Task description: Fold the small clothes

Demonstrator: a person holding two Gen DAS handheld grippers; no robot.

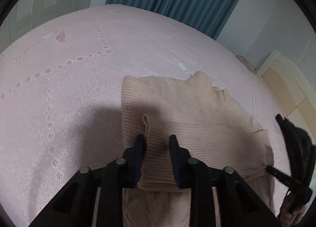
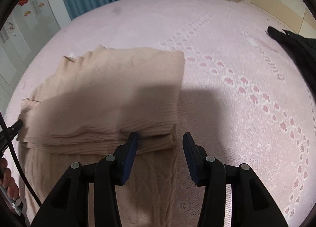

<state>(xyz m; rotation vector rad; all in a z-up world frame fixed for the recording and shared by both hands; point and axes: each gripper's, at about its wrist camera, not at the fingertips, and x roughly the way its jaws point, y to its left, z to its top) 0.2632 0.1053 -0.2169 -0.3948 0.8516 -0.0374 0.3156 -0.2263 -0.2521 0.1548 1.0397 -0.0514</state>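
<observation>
Both tools gape: left tool (image 1: 157, 142) straddles the sweater (image 1: 189, 112) folded hem, right tool (image 2: 160, 138) at its corner; close both together, lift evenly off bed (image 1: 69, 92)

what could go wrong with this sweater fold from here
1. The left gripper and right gripper both stand open at the folded edge of the beige sweater, so the ribbed top layer may spring back.
2. Closing now may pinch the pink bedspread too.
3. The wrinkled lower layer may fold in creased.
</observation>
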